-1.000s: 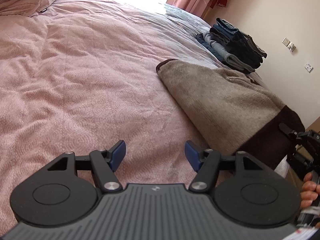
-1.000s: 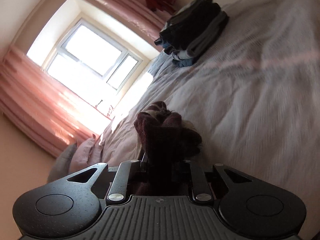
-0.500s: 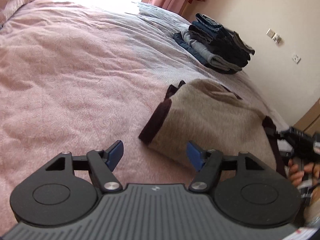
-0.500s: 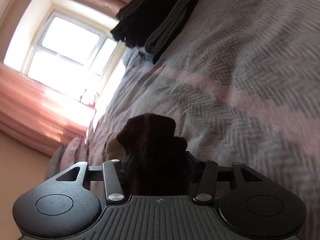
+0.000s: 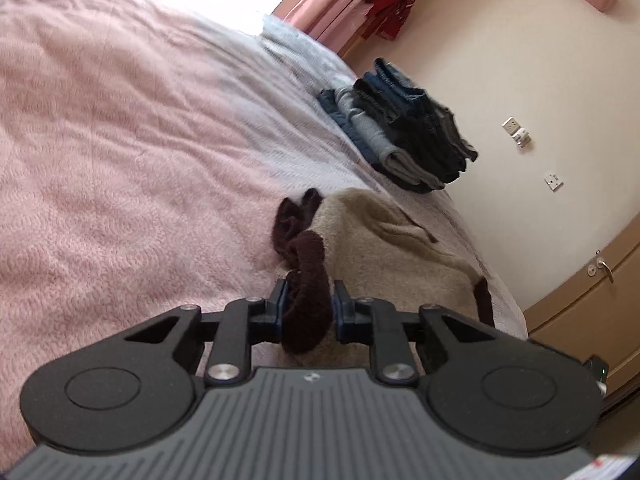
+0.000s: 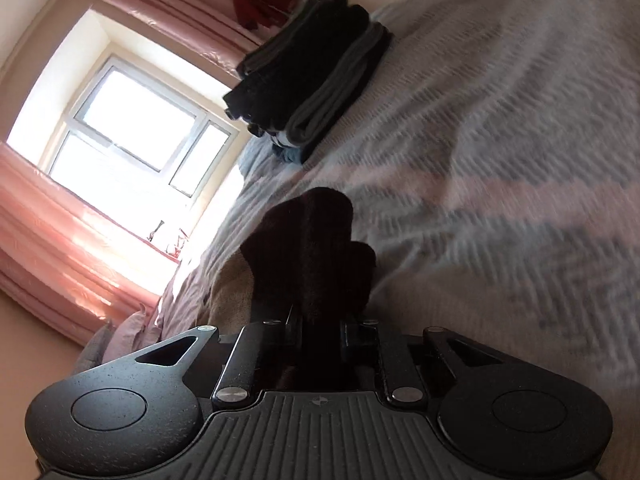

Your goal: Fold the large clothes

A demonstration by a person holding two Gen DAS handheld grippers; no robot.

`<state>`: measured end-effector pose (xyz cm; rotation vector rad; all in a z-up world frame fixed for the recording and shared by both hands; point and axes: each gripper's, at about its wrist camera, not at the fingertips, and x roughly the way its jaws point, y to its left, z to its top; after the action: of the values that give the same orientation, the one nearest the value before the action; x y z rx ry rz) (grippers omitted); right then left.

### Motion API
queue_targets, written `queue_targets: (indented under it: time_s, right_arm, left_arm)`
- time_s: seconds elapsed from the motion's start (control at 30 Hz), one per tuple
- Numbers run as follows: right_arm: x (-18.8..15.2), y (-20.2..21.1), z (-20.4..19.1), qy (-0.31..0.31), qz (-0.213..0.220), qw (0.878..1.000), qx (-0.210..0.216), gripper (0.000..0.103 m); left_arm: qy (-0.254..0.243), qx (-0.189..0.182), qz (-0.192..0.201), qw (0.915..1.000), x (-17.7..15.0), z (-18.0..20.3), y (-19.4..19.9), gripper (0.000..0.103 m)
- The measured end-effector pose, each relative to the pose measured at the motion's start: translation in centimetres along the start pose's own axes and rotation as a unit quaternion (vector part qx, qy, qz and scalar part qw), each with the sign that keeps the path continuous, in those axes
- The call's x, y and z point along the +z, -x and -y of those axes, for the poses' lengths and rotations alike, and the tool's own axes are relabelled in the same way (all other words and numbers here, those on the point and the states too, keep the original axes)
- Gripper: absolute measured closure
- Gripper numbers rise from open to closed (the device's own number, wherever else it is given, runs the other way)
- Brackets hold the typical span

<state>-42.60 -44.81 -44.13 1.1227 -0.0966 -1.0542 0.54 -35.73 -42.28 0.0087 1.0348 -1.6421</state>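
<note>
Now both claws are closing on the dark ribbed trim of the tan sweater (image 5: 384, 240) — left gripper (image 5: 308, 300) and right gripper (image 6: 320, 320) each pinching a bunched wad — soft, floppy knit, best held by that thicker band, lying just short of the folded stack (image 5: 404, 132), long axis running toward it

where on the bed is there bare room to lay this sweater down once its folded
The widest bare patch is the pink bedspread, left of the beige sweater and running up toward the window. A narrower strip of grey cover lies between the sweater and the stack of folded clothes. The wall-side edge is crowded by that stack.
</note>
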Motion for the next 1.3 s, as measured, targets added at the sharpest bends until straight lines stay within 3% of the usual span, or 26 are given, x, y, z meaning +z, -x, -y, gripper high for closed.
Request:
queue_targets:
  time_s: [0.1,0.23,0.3,0.37,0.53,0.73,0.77,0.8,0.83,0.87,0.9,0.93,1.0,1.1,1.17,1.3]
  right_arm:
    - [0.2,-1.9,1.3,-0.017,-0.030,0.999,-0.019,0.090]
    - [0.4,0.0,1.0,0.005,-0.032,0.999,-0.015,0.070]
    - [0.9,1.4,0.4,0.027,-0.016,0.999,-0.016,0.063]
    - [1.7,2.8,-0.5,0.054,0.003,0.998,-0.016,0.054]
    - [2.9,2.4,-1.7,0.076,0.010,0.997,0.002,0.054]
    - [3.3,0.3,-1.7,0.063,0.008,0.998,0.007,0.055]
    - [3.4,0.0,-1.7,0.065,0.007,0.998,0.009,0.064]
    - [3.4,-0.3,-1.9,0.073,0.008,0.997,0.009,0.074]
    - [3.4,-0.5,-2.1,0.082,0.009,0.997,0.010,0.093]
    - [3.4,-0.6,-2.4,0.094,0.012,0.995,0.014,0.093]
    - [3.5,-0.6,-2.7,0.107,0.019,0.994,0.018,0.094]
    - [3.5,-0.5,-2.9,0.120,0.024,0.992,0.025,0.094]
    - [3.8,-0.1,-2.9,0.136,0.038,0.989,0.041,0.095]
    - [4.0,-2.1,-0.8,0.109,0.010,0.994,-0.028,0.096]
    - [2.9,-3.6,-0.5,0.116,-0.018,0.992,-0.049,0.092]
    - [2.8,-3.0,-1.7,0.119,-0.009,0.990,-0.080,0.071]
  left_arm:
    - [-0.018,0.037,-0.015,0.9990,-1.8,0.3,-0.7,0.083]
    - [-0.007,0.033,-0.030,0.9990,-1.1,-0.7,-1.0,0.074]
    - [-0.030,0.037,-0.005,0.9989,0.4,-0.6,0.3,0.072]
    - [-0.062,0.051,0.014,0.9966,2.3,-0.2,0.9,0.063]
    - [-0.131,0.022,-0.005,0.9912,6.3,2.1,-2.4,0.047]
    - [-0.128,-0.010,-0.061,0.9898,7.8,3.0,-10.1,0.044]
    - [-0.116,-0.022,-0.065,0.9908,7.9,2.9,-11.0,0.044]
    - [-0.103,-0.043,-0.070,0.9913,8.1,2.7,-11.8,0.045]
    - [-0.091,-0.065,-0.077,0.9907,8.2,2.5,-12.4,0.050]
    - [-0.087,-0.080,-0.086,0.9893,8.3,2.5,-13.1,0.074]
    - [-0.093,-0.084,-0.089,0.9882,8.3,2.7,-13.5,0.089]
    - [-0.106,-0.079,-0.085,0.9876,8.1,3.0,-13.7,0.098]
    - [-0.141,-0.062,-0.051,0.9868,7.6,3.6,-13.1,0.098]
    - [-0.118,-0.019,-0.005,0.9928,7.5,2.1,-12.6,0.098]
    - [-0.093,0.002,-0.015,0.9955,7.3,0.9,-13.5,0.098]
    - [-0.148,0.051,-0.023,0.9873,6.5,2.3,-14.3,0.095]
